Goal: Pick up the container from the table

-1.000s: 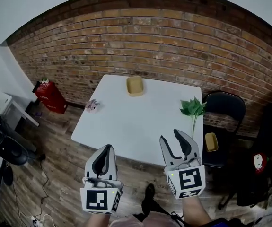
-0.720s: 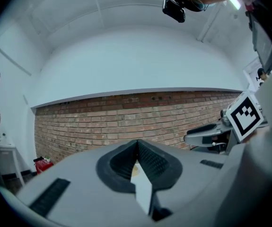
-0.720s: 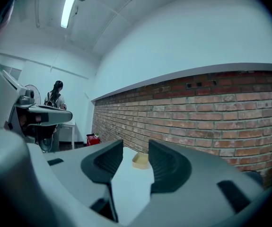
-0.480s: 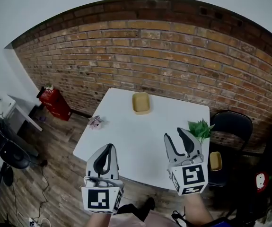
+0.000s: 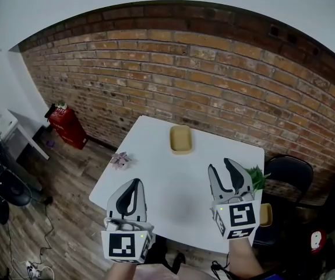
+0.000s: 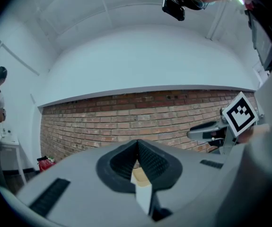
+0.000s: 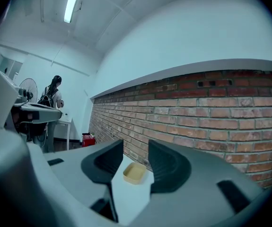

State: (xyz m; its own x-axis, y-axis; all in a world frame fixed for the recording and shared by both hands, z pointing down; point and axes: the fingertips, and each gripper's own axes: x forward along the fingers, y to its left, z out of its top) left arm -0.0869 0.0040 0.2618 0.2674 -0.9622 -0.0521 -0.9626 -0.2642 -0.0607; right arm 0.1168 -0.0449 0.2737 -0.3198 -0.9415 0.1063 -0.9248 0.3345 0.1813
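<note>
Brick wall (image 5: pixel 184 80) runs behind the white table (image 5: pixel 155 185), which stands on a wood floor (image 5: pixel 68 179). Your container (image 5: pixel 180 139), a shallow yellow tray, sits flat on the table's far side. It is close to the edge nearest the wall and apart from everything else on the top.

Both of your grippers are well short of it, over the table's near edge, and both point toward the wall.

- **Right gripper:** Your right gripper (image 5: pixel 221 167) has its jaws spread wide and holds nothing. In the right gripper view the container shows through the gap, far off down the table.
- **Left gripper:** Your left gripper (image 5: pixel 135 184) has its jaws pressed together tip to tip, with nothing clamped in them. In the left gripper view a bit of the container shows just below the closed tips, again far away.

Around these:

- A leafy green sprig (image 5: pixel 256 177) lies at the table's right edge, just beyond your right gripper.
- A small pink thing (image 5: pixel 120 159), too small to make out, lies at the table's left edge.
- A black chair (image 5: pixel 289 171) stands to the right of the table.
- A second yellow tray (image 5: pixel 265 214) shows just right of your right gripper's marker cube, off the table.
- A red canister (image 5: pixel 67 128) stands on the floor to the left, against the wall.
- In the right gripper view a person (image 7: pixel 50 96) stands at the far left of the room.
</note>
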